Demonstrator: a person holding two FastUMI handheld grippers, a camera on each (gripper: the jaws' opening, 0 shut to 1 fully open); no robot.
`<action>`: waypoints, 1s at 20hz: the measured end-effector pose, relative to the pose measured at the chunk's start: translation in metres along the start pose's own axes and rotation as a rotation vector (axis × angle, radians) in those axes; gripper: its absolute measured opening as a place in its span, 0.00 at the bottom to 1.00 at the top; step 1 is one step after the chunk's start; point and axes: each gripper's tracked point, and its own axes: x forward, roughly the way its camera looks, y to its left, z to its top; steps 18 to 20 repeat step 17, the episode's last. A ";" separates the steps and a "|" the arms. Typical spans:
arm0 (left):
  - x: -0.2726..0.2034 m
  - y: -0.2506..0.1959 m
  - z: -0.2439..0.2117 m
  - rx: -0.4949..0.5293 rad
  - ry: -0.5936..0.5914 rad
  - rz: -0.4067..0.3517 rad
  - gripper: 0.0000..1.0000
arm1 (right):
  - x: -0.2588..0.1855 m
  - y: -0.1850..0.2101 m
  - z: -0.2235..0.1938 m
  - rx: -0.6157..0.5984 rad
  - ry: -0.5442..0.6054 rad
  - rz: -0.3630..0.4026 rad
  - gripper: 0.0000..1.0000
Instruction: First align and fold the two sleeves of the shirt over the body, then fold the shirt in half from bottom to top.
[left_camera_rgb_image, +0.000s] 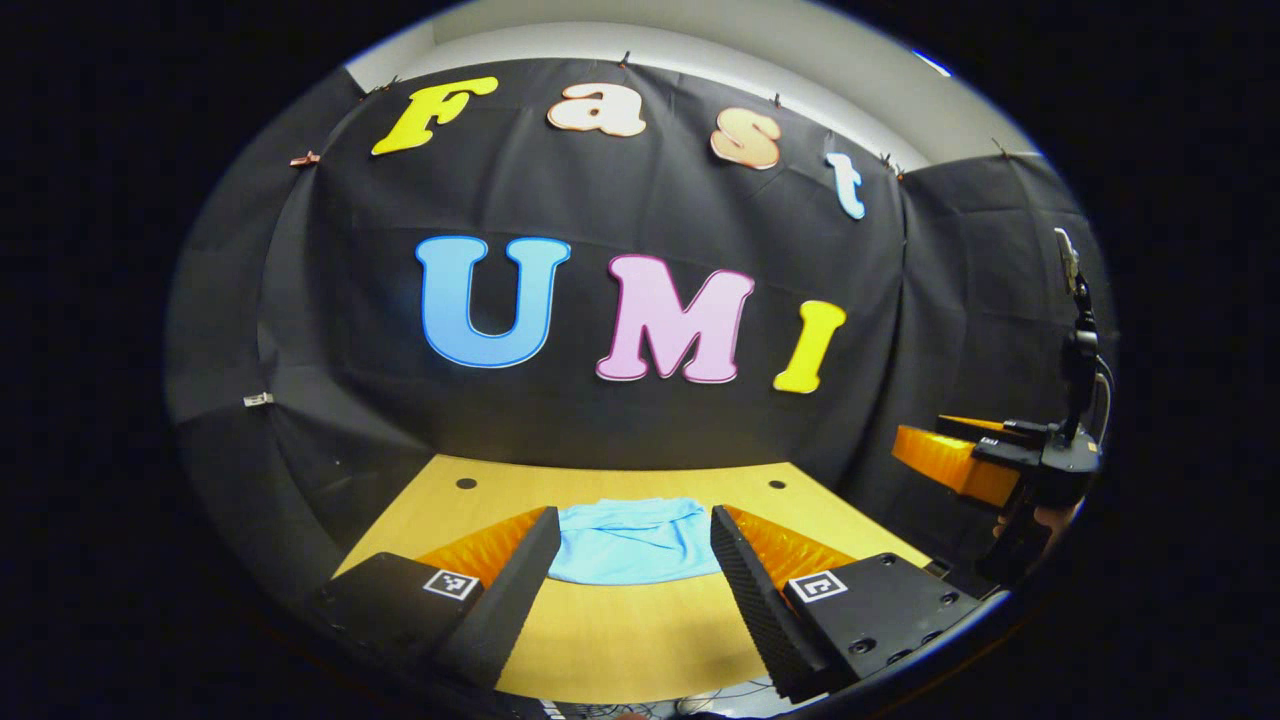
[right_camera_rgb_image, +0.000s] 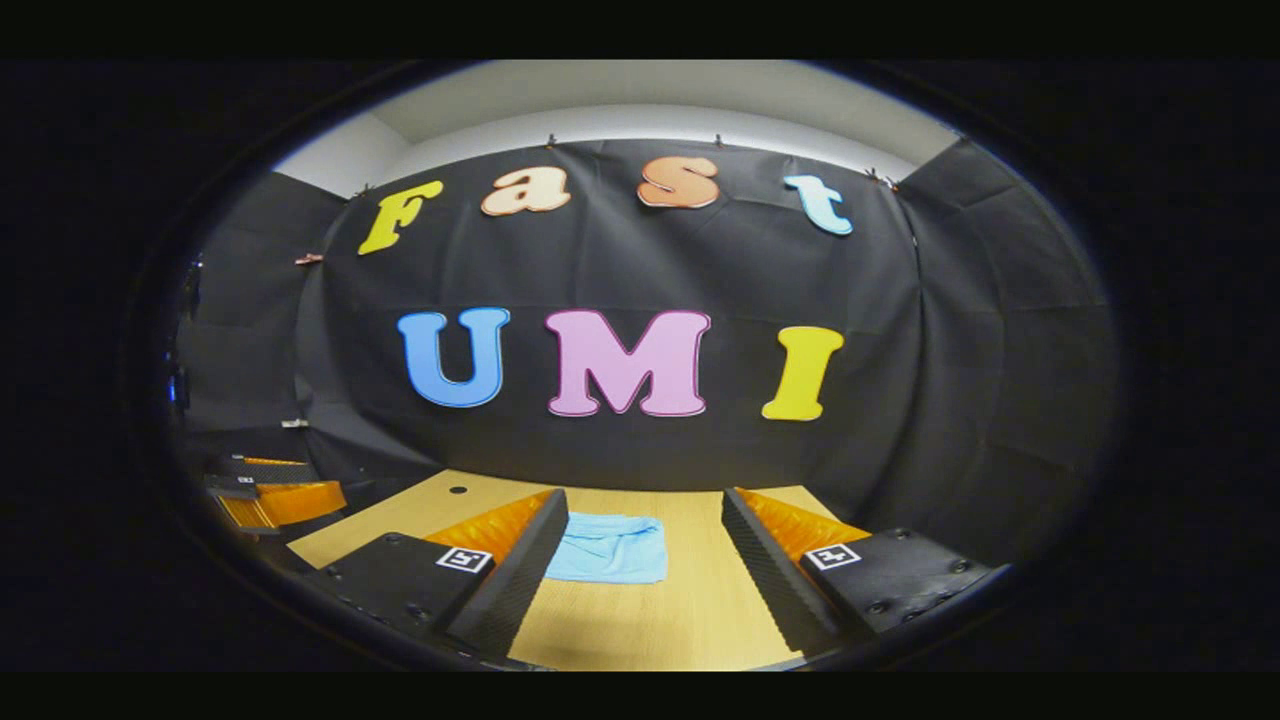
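surface: the light wooden tabletop surface (left_camera_rgb_image: 640, 640) is carrying everything, with two small dark round holes near its far edge, so the cloth is getting plenty of flat room.
shirt: the light blue cotton shirt (left_camera_rgb_image: 634, 540) is lying toward the far middle of the surface as a compact, roughly rectangular bundle. I'm guessing the folds are already in, since no loose sleeve is sticking out; in the right gripper view it's looking just as tidy (right_camera_rgb_image: 610, 548).
left gripper (left_camera_rgb_image: 632, 590): fingers are standing wide apart, gripping nothing, hanging back from the shirt and framing it.
right gripper (right_camera_rgb_image: 645, 570): same deal, fingers spread wide and empty, well clear of the cloth, probably backing off a finished job.
writing: small square black-and-white marker tags (left_camera_rgb_image: 450, 584) are sitting on the gripper bodies; nothing readable on the shirt.
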 end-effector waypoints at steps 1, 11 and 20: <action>-0.006 0.000 0.004 0.008 -0.006 -0.002 0.96 | -0.010 -0.001 0.010 -0.004 -0.016 -0.001 0.97; -0.040 0.006 0.048 0.048 -0.096 0.033 0.97 | -0.019 -0.002 0.069 0.038 -0.139 -0.006 0.97; -0.044 0.005 0.058 0.068 -0.117 0.090 0.96 | -0.023 -0.005 0.074 0.014 -0.155 0.013 0.97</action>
